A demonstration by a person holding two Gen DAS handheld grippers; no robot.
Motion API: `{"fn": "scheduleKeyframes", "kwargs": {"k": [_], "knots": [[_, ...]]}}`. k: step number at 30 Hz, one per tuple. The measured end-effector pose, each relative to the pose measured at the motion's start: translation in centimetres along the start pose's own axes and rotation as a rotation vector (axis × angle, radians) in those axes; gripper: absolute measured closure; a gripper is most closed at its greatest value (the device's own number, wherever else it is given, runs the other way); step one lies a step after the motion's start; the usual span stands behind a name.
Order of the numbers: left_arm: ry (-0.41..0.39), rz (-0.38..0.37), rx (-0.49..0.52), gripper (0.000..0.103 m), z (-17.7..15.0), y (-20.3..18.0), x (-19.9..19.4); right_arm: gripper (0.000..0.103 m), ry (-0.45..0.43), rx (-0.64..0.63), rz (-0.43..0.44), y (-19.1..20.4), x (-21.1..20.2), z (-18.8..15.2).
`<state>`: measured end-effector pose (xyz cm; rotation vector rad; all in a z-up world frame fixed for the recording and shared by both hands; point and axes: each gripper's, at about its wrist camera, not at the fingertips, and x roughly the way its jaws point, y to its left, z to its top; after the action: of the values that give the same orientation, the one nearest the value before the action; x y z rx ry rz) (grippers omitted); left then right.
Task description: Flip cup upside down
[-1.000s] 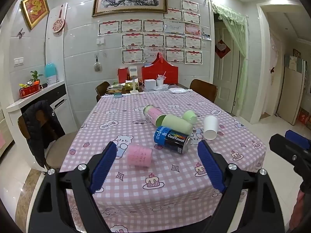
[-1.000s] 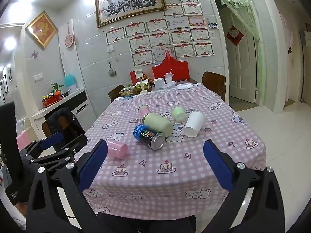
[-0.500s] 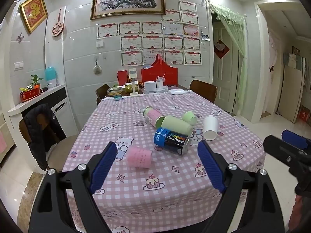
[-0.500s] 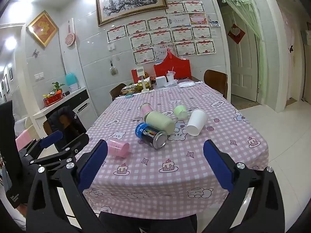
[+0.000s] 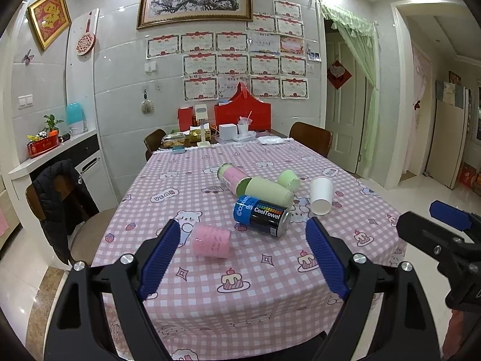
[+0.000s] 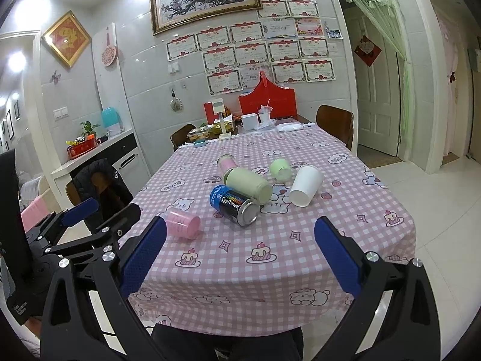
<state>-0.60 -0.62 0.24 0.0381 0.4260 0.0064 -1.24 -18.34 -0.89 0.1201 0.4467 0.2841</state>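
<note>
Several cups lie on their sides on the pink checked tablecloth [image 5: 240, 294]: a pink cup [image 5: 211, 240] [image 6: 183, 225], a large light-green cup [image 5: 269, 191] [image 6: 249, 185], a small green cup [image 5: 289, 180] [image 6: 280, 169] and a white paper cup [image 5: 321, 195] [image 6: 305, 185]. My left gripper [image 5: 243, 255] is open and empty, held before the table's near edge, closest to the pink cup. My right gripper [image 6: 239, 255] is open and empty, also short of the near edge. Each gripper shows at the side of the other's view.
A blue and black CoolTowel can [image 5: 262, 215] [image 6: 234, 204] and a pink-labelled jar [image 5: 232, 175] lie among the cups. Boxes and clutter [image 5: 228, 132] stand at the table's far end. A chair with a dark jacket [image 5: 60, 204] stands left; another chair [image 5: 311, 138] far right.
Both views have drifted slightly: the table and cups sit a little lower and closer in frame. Both grippers stay open; nothing on the table has moved.
</note>
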Motion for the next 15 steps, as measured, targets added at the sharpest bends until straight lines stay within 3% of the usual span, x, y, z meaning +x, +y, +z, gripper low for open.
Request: {"fn": "scheduleKeyframes", "kwargs": {"k": [15], "knots": [[-0.011, -0.003, -0.019, 0.019, 0.29, 0.55, 0.05, 0.008, 0.003, 0.005, -0.006, -0.17, 0.02, 0.06]]}}
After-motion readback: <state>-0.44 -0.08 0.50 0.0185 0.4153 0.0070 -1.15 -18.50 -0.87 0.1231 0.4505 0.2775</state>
